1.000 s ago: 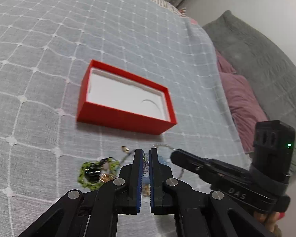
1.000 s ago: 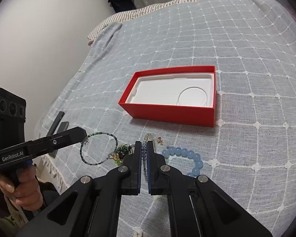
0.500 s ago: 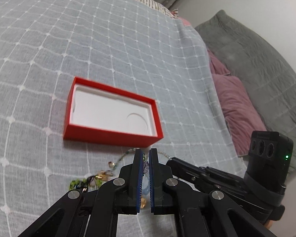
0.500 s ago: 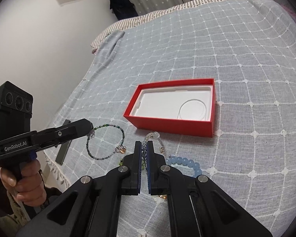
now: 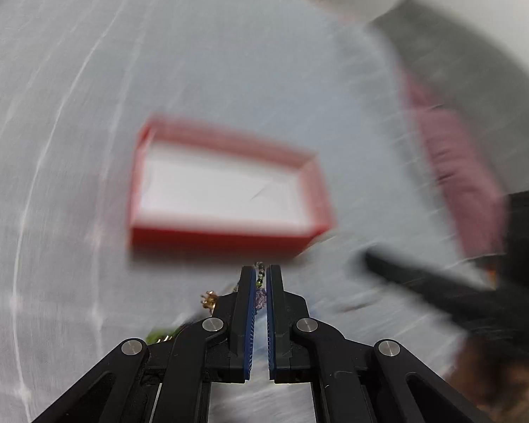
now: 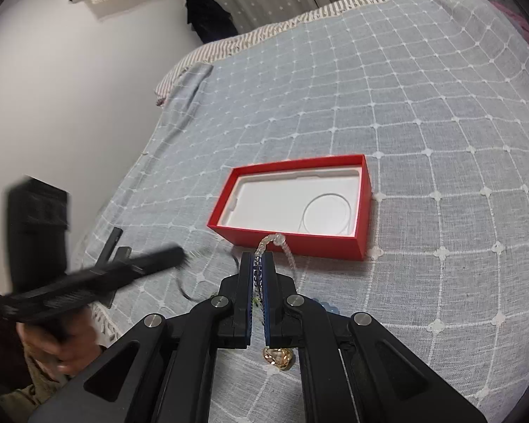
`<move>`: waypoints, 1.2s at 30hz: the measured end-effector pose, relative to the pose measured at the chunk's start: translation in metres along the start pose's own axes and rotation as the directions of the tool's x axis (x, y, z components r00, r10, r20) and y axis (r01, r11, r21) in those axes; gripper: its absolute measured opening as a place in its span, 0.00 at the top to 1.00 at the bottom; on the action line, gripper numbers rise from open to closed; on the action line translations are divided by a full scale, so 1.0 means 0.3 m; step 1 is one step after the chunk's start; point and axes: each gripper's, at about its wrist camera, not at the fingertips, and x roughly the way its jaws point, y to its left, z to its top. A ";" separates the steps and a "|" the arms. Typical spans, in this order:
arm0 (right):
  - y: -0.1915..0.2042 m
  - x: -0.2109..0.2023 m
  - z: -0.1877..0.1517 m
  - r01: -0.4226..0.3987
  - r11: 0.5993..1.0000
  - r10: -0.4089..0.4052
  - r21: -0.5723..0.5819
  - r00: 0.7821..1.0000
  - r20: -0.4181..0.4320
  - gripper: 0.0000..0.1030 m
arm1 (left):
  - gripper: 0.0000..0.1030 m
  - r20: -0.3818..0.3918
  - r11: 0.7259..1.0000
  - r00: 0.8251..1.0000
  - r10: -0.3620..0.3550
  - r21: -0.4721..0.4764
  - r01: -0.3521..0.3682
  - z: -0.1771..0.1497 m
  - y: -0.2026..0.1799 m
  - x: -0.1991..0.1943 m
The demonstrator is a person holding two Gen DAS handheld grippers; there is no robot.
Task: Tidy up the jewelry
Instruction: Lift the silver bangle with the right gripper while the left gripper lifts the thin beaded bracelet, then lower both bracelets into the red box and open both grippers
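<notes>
Jewelry is held in both grippers just short of the red box (image 6: 292, 211), which lies open on the bed (image 6: 423, 105) with its long axis running across the view. The right gripper (image 6: 258, 264) is clenched on a clear beaded bracelet (image 6: 277, 241) whose loop arcs forward over the box's near wall, so the white tray lies straight ahead of it. The left gripper (image 5: 261, 278) is clamped on a green beaded strand (image 5: 260, 275), also facing the near wall of the box, though this view is badly blurred. Judging from both views, the right gripper looks nearer the box, and a short forward carry should bring its bracelet over the tray. Nothing stands between either gripper and the box. On the bed below the right gripper, nearer the camera than the box, a gold piece (image 6: 278, 357) and some pale blue beads (image 6: 326, 306) lie loose.
</notes>
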 end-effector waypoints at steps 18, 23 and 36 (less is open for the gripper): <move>0.000 0.023 -0.022 0.013 1.000 -0.013 -0.009 1.000 -0.017 0.96 | 1.00 -0.010 0.984 0.985 0.173 0.035 -0.173 -0.023 0.098 0.066; 0.005 0.036 -0.025 0.008 1.000 -0.008 -0.013 1.000 -0.029 0.96 | 0.69 -0.042 0.985 0.985 0.166 -0.040 -0.168 -0.023 0.157 0.063; 0.004 0.034 -0.025 0.007 1.000 -0.007 -0.005 1.000 -0.020 0.96 | 1.00 -0.100 0.978 0.990 0.102 -0.170 -0.118 -0.054 0.188 0.144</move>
